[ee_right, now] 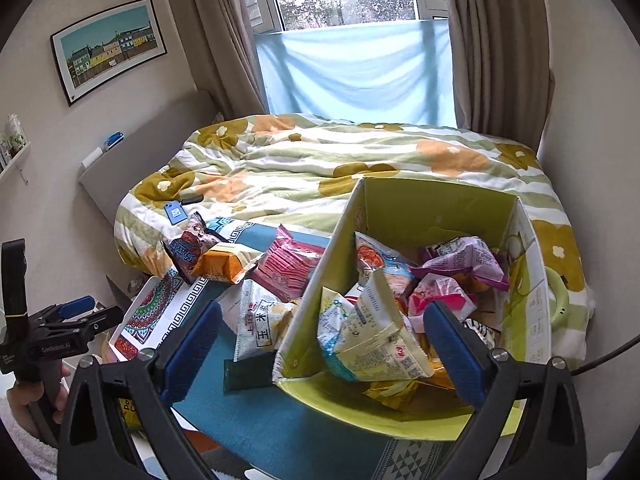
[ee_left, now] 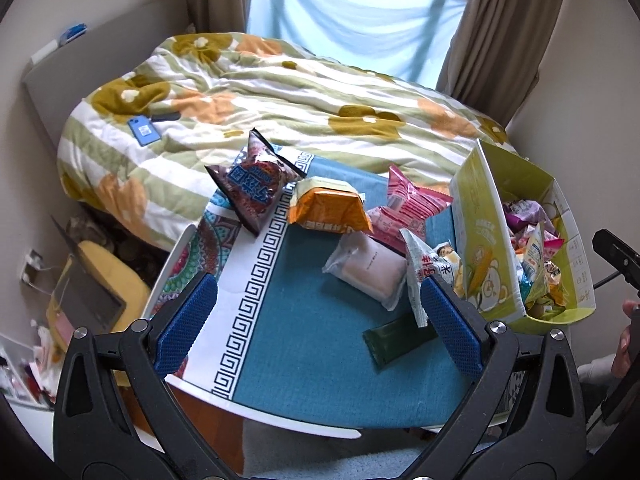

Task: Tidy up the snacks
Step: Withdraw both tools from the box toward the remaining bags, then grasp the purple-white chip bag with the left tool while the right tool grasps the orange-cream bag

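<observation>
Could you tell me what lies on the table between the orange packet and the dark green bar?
In the left wrist view, a clear-wrapped pale pink snack lies between the orange packet and the dark green bar.

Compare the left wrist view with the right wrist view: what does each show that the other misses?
Left wrist only: the clear-wrapped pale pink cake on the teal tablecloth.

Right wrist only: the framed picture of coloured houses and the open left gripper in profile.

Both: the yellow-green cardboard box of snack packets, orange snack packet, dark green flat packet, and floral quilt.
</observation>
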A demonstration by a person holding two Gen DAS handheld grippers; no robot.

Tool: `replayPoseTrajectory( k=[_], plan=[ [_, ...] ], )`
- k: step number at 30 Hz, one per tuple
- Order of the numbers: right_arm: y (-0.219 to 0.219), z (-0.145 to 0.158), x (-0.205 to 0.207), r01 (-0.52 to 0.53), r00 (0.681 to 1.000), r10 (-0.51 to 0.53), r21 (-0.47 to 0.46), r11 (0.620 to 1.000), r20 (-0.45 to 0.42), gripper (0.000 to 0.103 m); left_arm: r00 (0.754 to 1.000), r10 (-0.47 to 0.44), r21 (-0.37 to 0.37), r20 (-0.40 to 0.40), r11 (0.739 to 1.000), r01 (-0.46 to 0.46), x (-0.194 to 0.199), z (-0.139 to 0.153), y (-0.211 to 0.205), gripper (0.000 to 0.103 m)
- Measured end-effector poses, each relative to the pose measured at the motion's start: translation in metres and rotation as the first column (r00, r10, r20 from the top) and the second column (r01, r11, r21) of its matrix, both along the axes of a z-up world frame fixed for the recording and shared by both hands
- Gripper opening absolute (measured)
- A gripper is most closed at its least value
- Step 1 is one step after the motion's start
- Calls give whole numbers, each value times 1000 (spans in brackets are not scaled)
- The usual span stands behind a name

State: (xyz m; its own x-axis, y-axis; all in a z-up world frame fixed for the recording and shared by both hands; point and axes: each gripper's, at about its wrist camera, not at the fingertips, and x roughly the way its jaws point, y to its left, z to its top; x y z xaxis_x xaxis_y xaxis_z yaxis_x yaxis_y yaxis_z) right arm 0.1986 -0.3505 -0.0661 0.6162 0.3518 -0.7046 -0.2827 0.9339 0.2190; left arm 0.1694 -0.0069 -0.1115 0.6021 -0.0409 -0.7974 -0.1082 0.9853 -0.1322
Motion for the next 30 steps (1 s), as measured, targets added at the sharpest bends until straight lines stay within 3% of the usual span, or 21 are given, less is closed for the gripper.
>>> replayPoseTrajectory(
  k=[6,14,21,30],
  plan=[
    [47,0,18,34,999,-34,17,999,-15,101,998,-61,19,-9,998,61,42,0,47,101],
    [121,-18,59,86,993,-84,19,996,-88,101,982,-179,27,-67,983,181,110,-23,101,101],
    [179,-59,97,130,976,-131,-17,991,-174,101,942,-305,-3,-138,952,307,168,-61,120,101],
    [223,-115,136,115,964,-134,-92,989,-232,101,885,-414,-52,-212,909,413,223,-114,112,101]
  ],
)
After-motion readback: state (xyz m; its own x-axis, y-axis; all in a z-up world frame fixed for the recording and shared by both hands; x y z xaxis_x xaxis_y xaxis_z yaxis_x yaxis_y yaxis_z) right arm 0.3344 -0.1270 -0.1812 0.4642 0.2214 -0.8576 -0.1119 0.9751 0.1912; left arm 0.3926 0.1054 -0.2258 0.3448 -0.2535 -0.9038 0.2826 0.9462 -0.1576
